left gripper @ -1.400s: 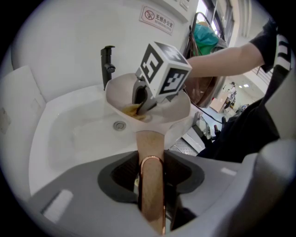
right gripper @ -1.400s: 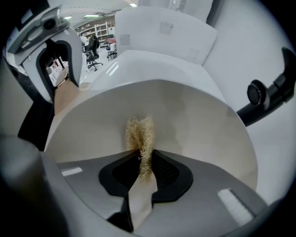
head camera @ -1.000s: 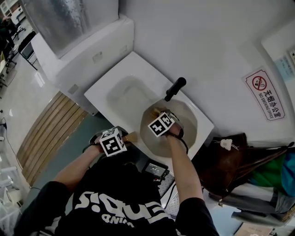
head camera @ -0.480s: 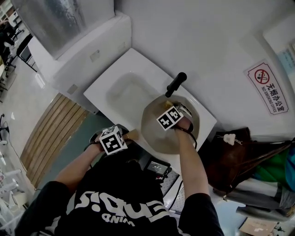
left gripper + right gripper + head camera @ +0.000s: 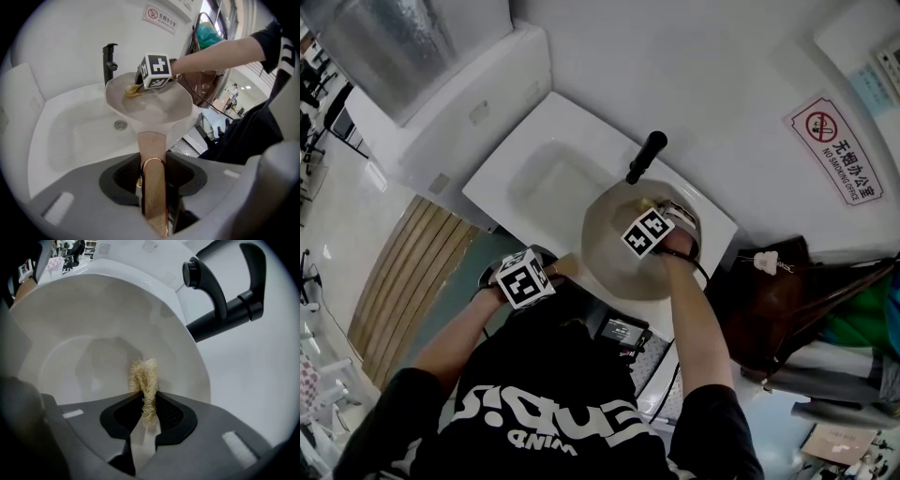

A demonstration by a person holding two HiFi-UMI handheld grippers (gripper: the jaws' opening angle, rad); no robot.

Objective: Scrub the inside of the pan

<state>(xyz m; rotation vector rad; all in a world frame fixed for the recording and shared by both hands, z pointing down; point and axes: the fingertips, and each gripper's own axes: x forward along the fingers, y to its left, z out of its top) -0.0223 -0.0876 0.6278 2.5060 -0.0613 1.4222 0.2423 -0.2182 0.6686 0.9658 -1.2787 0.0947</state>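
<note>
Left tongs (image 5: 153,165) clamp the pan handle (image 5: 152,143), right tongs (image 5: 147,409) pinch the fibre scrubber (image 5: 143,375); we judge hard strokes could twist the pan (image 5: 89,324) loose.

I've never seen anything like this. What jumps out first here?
A pale pan is held over the white sink, beside a black faucet. The left gripper clamps its long handle, while the right gripper pinches a straw-coloured fibrous scrubber inside the pan. A red no-smoking sign hangs on the wall at right.
</note>
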